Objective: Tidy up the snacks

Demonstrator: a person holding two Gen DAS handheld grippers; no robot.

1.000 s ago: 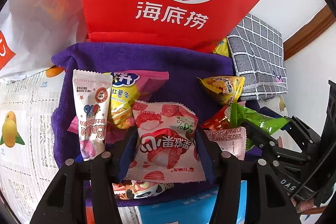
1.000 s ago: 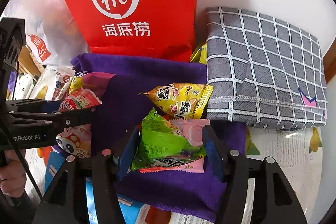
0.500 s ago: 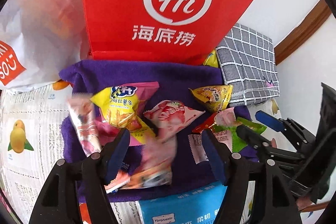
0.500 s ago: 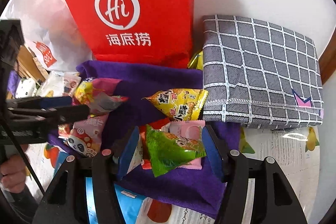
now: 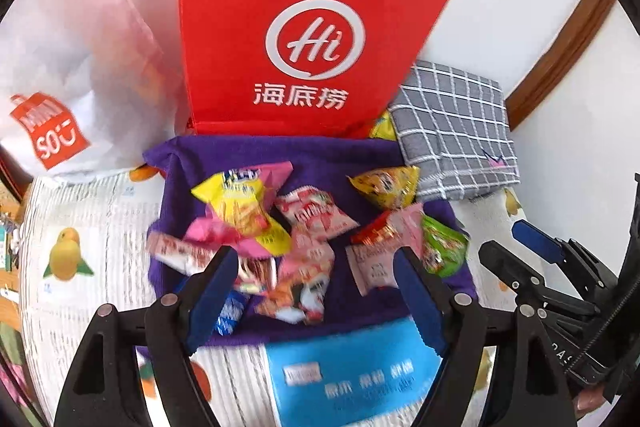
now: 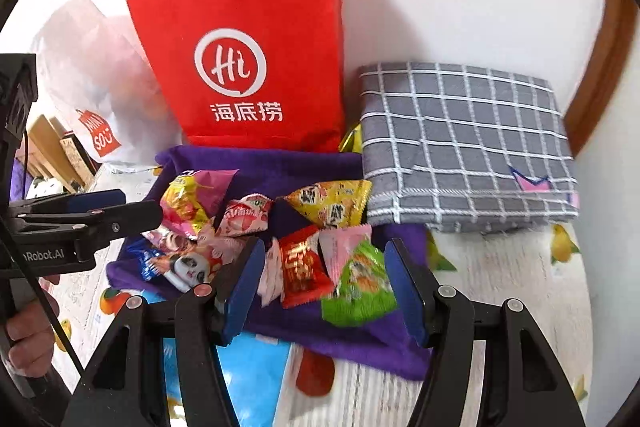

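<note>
Looking left to right: my left tongs [image 5: 316, 291], jaws just widening, hang empty above the snack packets [image 5: 304, 227] on the purple cloth [image 5: 320, 155]. Only the right view shows the hand [image 6: 24, 343] gripping them. My right tongs [image 6: 324, 287] stand parted and empty over the green packet [image 6: 360, 287].

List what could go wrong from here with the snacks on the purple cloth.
1. The snack packets lie overlapped in a loose pile on the purple cloth; a grab could catch two at once.
2. The left gripper, whose fingers have just been opening, and the right gripper work close together and might collide.
3. The green packet sits near the cloth's front edge and could slide off.
</note>
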